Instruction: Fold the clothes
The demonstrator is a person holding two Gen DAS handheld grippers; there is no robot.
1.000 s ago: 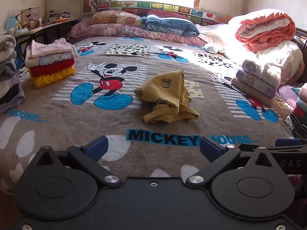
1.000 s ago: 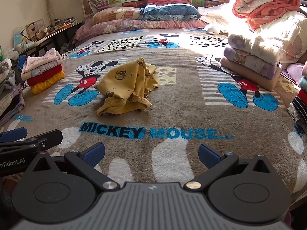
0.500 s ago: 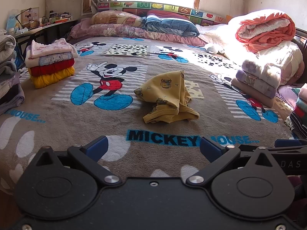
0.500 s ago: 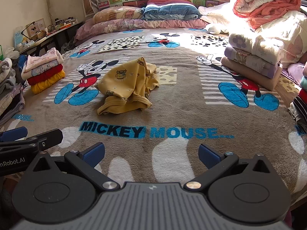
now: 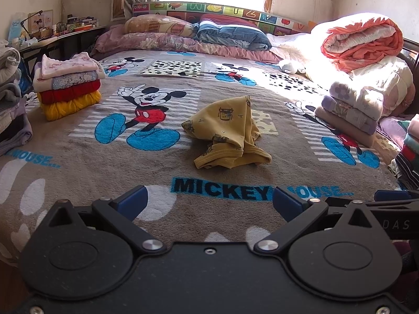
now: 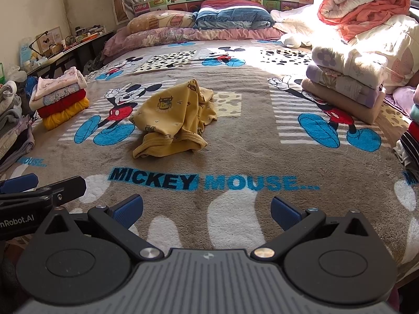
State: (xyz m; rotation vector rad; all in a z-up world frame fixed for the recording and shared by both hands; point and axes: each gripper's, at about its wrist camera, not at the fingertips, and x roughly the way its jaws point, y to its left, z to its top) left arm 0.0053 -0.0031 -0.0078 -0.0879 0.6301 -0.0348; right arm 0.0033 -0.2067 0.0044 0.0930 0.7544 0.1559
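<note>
One yellow garment crumpled mid-bed on Mickey blanket, well ahead of both grippers. Left gripper, right gripper: jaws wide apart, empty. Likely light, soft, floppy thin knit; grab near ribbed hem, spread flat first.

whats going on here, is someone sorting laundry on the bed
A person holds a two-finger gripper in each hand to fold clothes on a Mickey Mouse blanket. The left gripper and right gripper are both open and empty, hovering over the near edge of the bed. A crumpled yellow garment lies unfolded mid-bed, untouched. A stack of folded clothes sits to the left, and folded blankets are piled on the right.
</note>
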